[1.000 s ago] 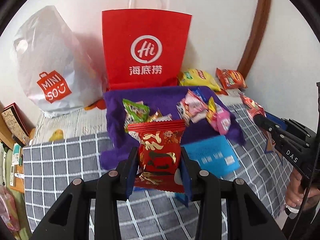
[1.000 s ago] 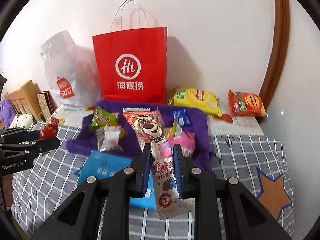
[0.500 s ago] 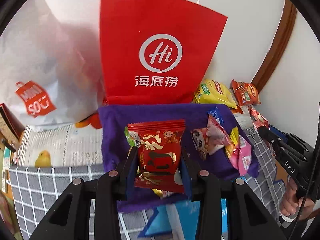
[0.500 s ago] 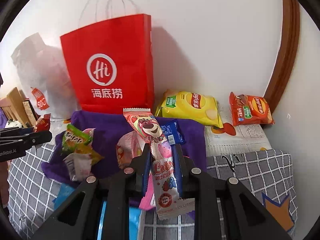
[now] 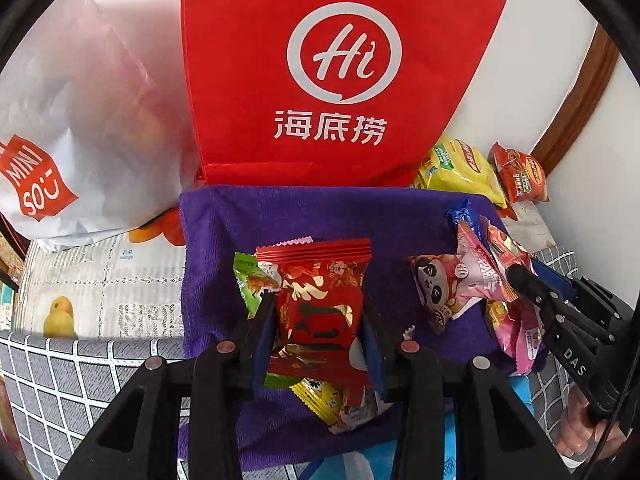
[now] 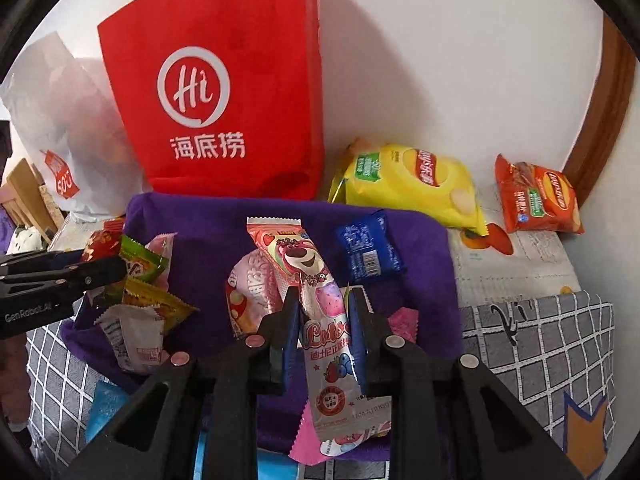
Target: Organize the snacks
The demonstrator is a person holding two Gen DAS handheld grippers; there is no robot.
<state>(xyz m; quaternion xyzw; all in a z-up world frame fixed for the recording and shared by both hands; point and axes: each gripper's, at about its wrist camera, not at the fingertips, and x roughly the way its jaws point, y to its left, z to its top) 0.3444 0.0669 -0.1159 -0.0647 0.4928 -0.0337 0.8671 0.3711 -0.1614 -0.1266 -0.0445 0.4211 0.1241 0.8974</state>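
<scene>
My left gripper (image 5: 318, 308) is shut on a red and gold snack packet (image 5: 320, 300) and holds it above the purple cloth (image 5: 320, 212). My right gripper (image 6: 324, 300) is shut on a long pink bear-print snack bar (image 6: 320, 296), also above the purple cloth (image 6: 200, 224). Several small snacks lie on the cloth: a green packet (image 6: 140, 260), a blue packet (image 6: 368, 248), a pink panda packet (image 5: 444, 284). A red paper bag (image 5: 328, 72) stands upright just behind the cloth. The right gripper shows at the right of the left wrist view (image 5: 520, 276).
A white plastic bag (image 5: 80, 120) stands left of the red bag. A yellow chip bag (image 6: 412, 180) and an orange chip bag (image 6: 536, 200) lie by the wall at right. A grey checked tablecloth (image 6: 540, 340) covers the near side. A blue packet (image 6: 104, 404) lies near the cloth's front edge.
Both grippers have moved forward toward the red bag with their snacks still held. They now hang over the purple cloth, and the bag looks much larger.
</scene>
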